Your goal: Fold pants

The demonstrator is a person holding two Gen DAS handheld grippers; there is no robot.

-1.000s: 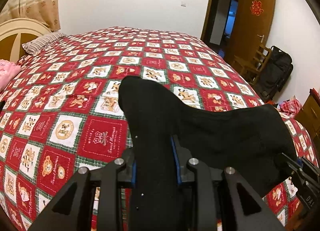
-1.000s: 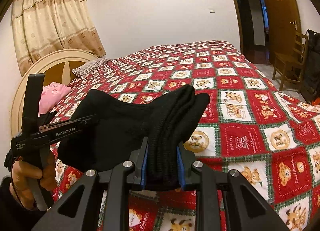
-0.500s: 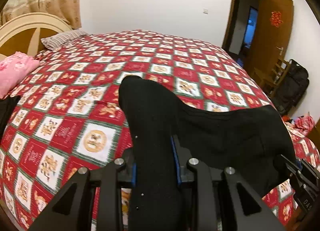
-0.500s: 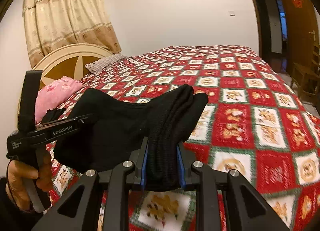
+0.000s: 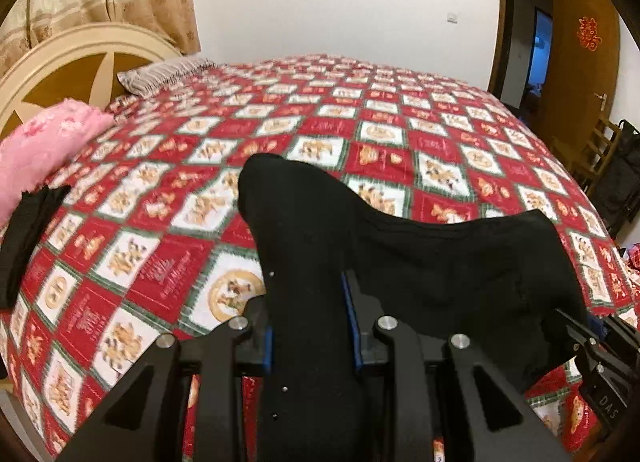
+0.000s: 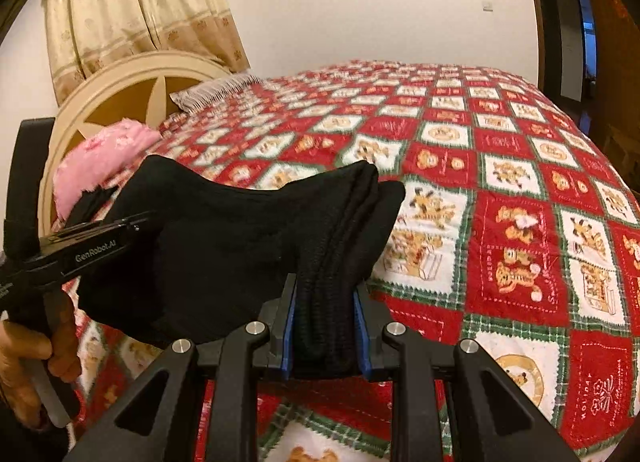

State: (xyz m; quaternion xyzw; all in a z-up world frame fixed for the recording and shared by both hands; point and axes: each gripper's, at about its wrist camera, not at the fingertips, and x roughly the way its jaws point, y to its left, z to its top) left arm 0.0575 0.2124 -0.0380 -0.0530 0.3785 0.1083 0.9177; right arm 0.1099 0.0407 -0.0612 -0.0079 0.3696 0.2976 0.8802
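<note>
Pink pillow [image 5: 44,149] now nearer; black pants [image 5: 420,258] clamped in both grippers' jaws, fingertips hidden by cloth

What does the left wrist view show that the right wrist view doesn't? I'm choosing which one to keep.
Only the left wrist view shows the door, chair and black bag. Only the right wrist view shows the hand holding the left gripper. Both show the black pants clamped in both grippers, the right gripper, the quilt, pink pillow, headboard and curtain.
</note>
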